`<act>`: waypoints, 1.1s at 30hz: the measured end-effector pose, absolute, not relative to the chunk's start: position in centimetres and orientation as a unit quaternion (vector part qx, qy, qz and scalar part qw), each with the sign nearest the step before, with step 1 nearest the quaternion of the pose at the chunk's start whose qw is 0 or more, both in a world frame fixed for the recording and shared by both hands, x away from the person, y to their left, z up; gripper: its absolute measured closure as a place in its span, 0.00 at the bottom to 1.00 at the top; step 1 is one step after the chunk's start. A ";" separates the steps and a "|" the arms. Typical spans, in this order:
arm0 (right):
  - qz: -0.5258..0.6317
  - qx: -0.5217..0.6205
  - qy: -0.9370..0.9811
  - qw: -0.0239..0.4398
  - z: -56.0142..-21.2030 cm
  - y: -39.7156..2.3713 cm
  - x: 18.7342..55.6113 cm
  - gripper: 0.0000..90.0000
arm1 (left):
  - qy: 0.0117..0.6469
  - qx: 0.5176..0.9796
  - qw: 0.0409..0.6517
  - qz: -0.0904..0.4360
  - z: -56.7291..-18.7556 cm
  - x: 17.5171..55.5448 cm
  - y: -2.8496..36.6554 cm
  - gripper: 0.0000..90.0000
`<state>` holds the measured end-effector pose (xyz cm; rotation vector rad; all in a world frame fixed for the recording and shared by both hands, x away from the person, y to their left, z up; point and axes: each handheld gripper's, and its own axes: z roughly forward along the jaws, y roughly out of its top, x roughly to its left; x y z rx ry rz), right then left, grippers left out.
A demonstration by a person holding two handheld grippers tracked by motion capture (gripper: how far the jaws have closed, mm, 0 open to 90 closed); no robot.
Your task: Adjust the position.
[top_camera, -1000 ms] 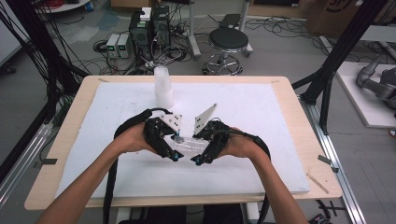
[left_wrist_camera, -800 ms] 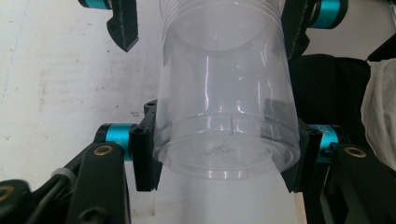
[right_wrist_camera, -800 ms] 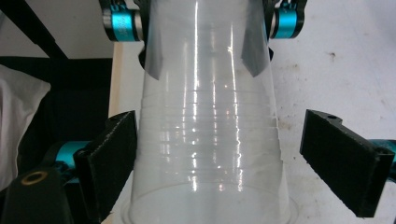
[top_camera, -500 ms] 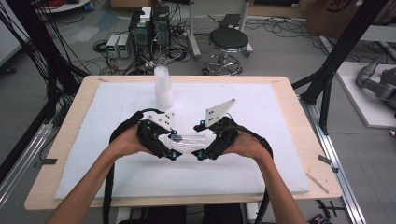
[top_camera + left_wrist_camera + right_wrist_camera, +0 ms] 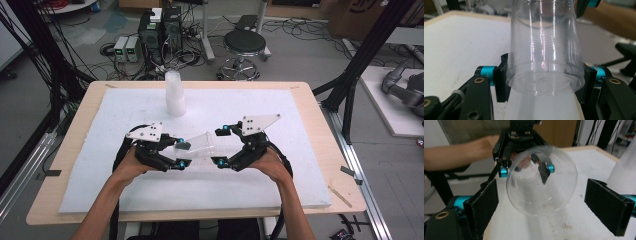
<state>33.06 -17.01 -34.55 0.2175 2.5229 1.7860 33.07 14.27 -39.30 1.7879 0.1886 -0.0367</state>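
Note:
A clear plastic cup (image 5: 200,146) lies level in the air between both grippers, just above the white foam sheet (image 5: 280,107). My left gripper (image 5: 181,154) is shut on the cup's base (image 5: 545,57), a pad pressed on each side. The cup's open mouth (image 5: 541,187) faces my right gripper (image 5: 220,145). That gripper (image 5: 544,205) is open, with its pads standing to either side of the rim and apart from it. Behind the cup in the right gripper view is the left gripper (image 5: 525,170) and the hand that holds it.
A stack of white cups (image 5: 174,93) stands upright at the back of the foam sheet, and its side (image 5: 626,172) shows close by at the right of the right gripper view. The wooden table rim (image 5: 320,115) frames the sheet. A stool and cabling sit on the floor beyond.
The right gripper has turned, its grey plate swinging from upright to nearly flat. The cup now shows more plainly between both grippers. The left hand has barely moved.

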 end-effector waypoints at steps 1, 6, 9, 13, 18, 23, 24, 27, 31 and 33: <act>0.581 0.074 0.810 0.023 -34.7 -17.1 33.0 0.13 | 0.082 0.770 0.632 -0.017 -39.4 33.0 14.3 0.46; 0.595 0.084 0.798 0.032 -35.5 -17.4 33.0 0.13 | 0.076 0.748 0.660 -0.012 -39.7 32.9 14.5 0.46; 0.603 0.087 0.792 0.030 -35.7 -17.5 32.9 0.13 | 0.076 0.739 0.670 -0.013 -39.6 32.7 14.6 0.46; 0.614 0.087 0.784 0.030 -35.8 -17.5 32.8 0.13 | 0.077 0.738 0.670 -0.015 -39.6 32.7 14.5 0.46; 0.617 0.083 0.782 0.027 -36.0 -17.3 32.7 0.13 | 0.076 0.736 0.673 -0.017 -39.7 32.7 14.4 0.46; 0.622 0.077 0.779 0.020 -36.2 -16.7 32.7 0.13 | 0.067 0.739 0.670 -0.020 -39.7 32.4 13.4 0.46; 0.624 0.075 0.778 0.018 -36.2 -16.4 32.6 0.13 | 0.065 0.741 0.668 -0.020 -39.7 32.4 13.2 0.46; 0.625 0.070 0.777 0.013 -36.3 -15.9 32.6 0.13 | 0.060 0.743 0.667 -0.023 -39.7 32.3 12.7 0.46; 0.630 0.067 0.774 0.005 -36.3 -15.4 32.6 0.13 | 0.058 0.738 0.671 -0.023 -39.7 32.3 12.4 0.46; 0.631 0.066 0.773 0.003 -36.4 -15.2 32.6 0.13 | 0.060 0.737 0.673 -0.023 -39.7 32.3 12.4 0.46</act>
